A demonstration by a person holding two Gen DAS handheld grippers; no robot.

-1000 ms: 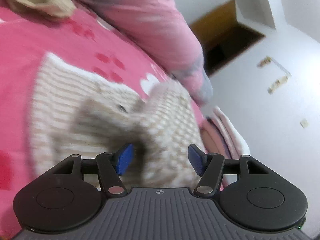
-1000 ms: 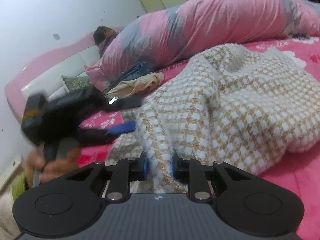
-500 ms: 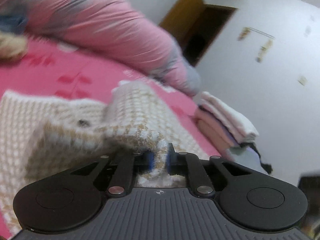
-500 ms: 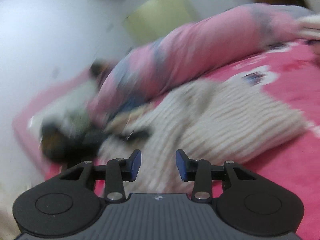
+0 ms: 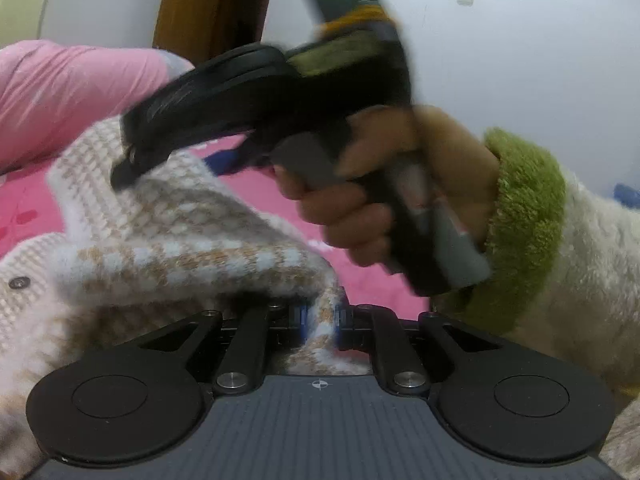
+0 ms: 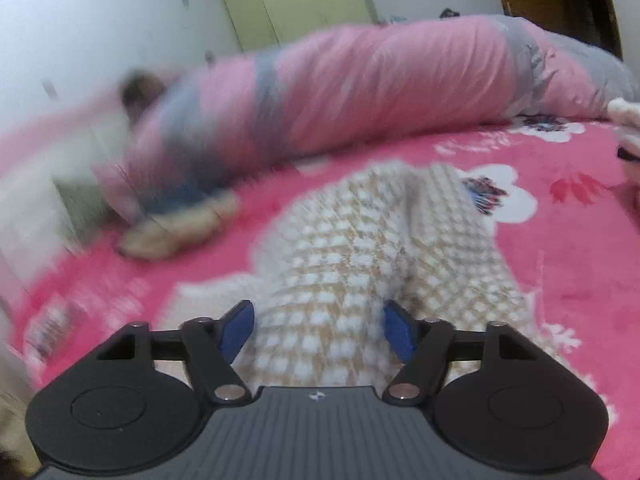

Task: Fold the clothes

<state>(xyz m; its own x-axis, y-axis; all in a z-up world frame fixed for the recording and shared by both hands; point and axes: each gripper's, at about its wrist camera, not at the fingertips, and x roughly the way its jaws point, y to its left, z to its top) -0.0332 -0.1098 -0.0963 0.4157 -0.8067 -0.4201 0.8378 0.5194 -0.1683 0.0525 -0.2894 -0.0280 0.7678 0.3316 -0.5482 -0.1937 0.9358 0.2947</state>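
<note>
- Left gripper (image 5: 319,322): fingers pinched tight on a fold of the knit sweater (image 5: 180,224).
- Right gripper (image 6: 316,330): fingers partly apart and closing; sweater lies below between them, pads not pressing it.
- Knit sweater, beige-and-white check: spread on the pink floral bed (image 6: 560,240), one edge lifted.
- Right hand (image 5: 400,196), green cuff, grips its tool.
- Pink duvet (image 6: 360,92) rolled along the bed's far side.

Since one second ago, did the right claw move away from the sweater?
Yes. The right claw let go of the checked sweater and pulled back and up: more pink bedsheet shows around the sweater, and its jaws hold nothing.
</note>
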